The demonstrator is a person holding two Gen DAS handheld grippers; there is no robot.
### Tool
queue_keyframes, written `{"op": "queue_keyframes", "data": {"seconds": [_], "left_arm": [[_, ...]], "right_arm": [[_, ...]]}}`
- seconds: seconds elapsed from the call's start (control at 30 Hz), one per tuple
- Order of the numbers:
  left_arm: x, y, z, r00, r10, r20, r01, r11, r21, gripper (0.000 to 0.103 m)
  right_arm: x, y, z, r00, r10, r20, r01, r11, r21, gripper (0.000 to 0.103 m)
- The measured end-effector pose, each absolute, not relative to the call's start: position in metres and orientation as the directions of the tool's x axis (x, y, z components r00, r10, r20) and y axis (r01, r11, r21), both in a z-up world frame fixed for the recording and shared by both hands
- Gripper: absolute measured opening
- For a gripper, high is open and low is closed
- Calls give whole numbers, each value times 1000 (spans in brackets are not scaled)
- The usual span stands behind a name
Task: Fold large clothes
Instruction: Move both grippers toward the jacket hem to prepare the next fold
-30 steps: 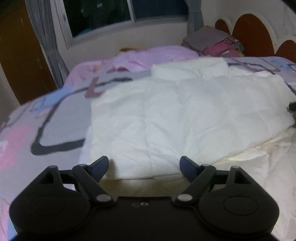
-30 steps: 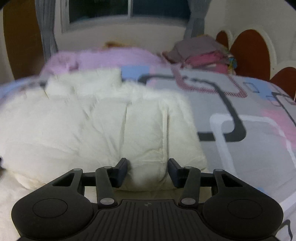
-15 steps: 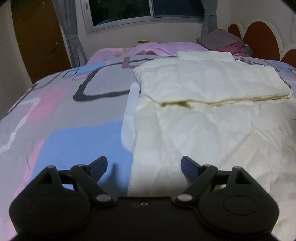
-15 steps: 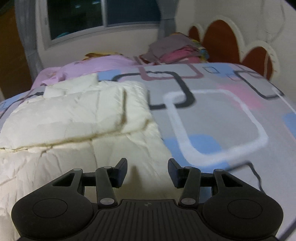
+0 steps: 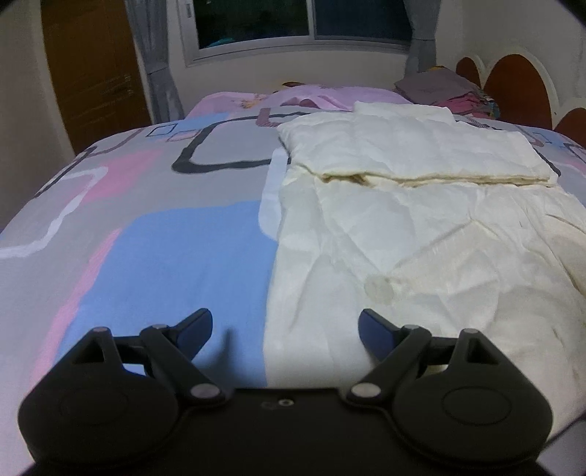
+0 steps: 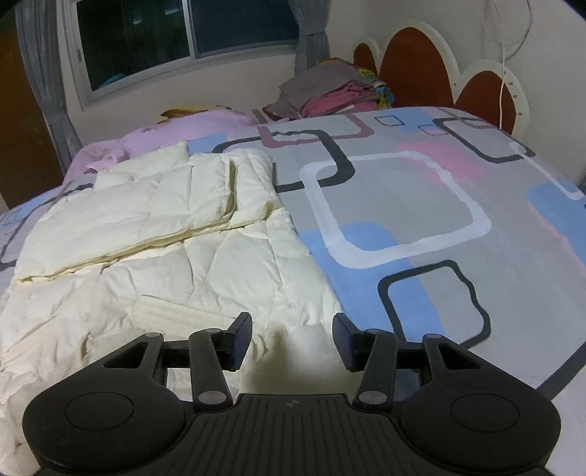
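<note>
A large cream quilted garment (image 5: 421, 234) lies flat on the bed, its far part folded over into a thicker layer (image 5: 410, 150). It also shows in the right wrist view (image 6: 175, 271), with the folded layer (image 6: 157, 205) farther back. My left gripper (image 5: 284, 326) is open and empty, hovering over the garment's near left edge. My right gripper (image 6: 292, 340) is open and empty, over the garment's near right edge.
The bed (image 5: 146, 234) has a grey, blue and pink patterned cover. A stack of folded clothes (image 6: 326, 91) sits at the far right by the scalloped headboard (image 6: 417, 62). A pink blanket (image 6: 175, 124) lies at the far edge below the window (image 5: 304, 22).
Both grippers have pulled back toward me from the folded layer to the garment's near edge. The garment lies still with its fold in place.
</note>
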State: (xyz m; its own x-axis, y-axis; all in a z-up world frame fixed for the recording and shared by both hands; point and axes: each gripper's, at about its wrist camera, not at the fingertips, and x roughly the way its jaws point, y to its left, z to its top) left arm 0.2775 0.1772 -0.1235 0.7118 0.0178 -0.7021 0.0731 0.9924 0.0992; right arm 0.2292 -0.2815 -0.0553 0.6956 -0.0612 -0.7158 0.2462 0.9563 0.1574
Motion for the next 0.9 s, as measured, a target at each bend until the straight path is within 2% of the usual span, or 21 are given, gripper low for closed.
{"op": "queue_keyframes", "data": {"seconds": [0.23,0.3,0.4,0.47,0.57,0.67,0.77,0.83,0.9], "left_arm": [[232,167,-120,698,37,-715,59,992,109,87],[220,170,-121,689,16,-725,43,997,63,84],[204,189,-125,669,-56,-741,-15,996,-89,76],[198,202,-131,655,-108,-748,-49,982,-184,69],[191,221,-140,654,-203,-728,-82,938,-335,66],[193,232,-145,652,-267,-710,-81,906,-415,67],[200,237,-148,638,-353,-684,-44,870,-491,86],[205,240,-149,638,-385,-668,-38,850,-526,86],[209,242,-152,636,-386,-668,-44,846,-532,81]], "right_arm": [[181,-296,-57,707,-13,-707,220,954,203,49],[166,-306,-66,693,16,-721,233,941,246,49],[146,-323,-77,680,55,-732,267,911,316,51],[136,-334,-80,692,52,-720,289,894,342,85],[127,-353,-86,701,128,-701,289,848,444,86],[123,-372,-97,701,184,-689,312,790,529,86],[125,-390,-114,696,245,-674,345,710,614,86],[129,-399,-121,694,281,-662,352,670,654,86],[134,-401,-124,699,305,-646,340,653,677,85]]}}
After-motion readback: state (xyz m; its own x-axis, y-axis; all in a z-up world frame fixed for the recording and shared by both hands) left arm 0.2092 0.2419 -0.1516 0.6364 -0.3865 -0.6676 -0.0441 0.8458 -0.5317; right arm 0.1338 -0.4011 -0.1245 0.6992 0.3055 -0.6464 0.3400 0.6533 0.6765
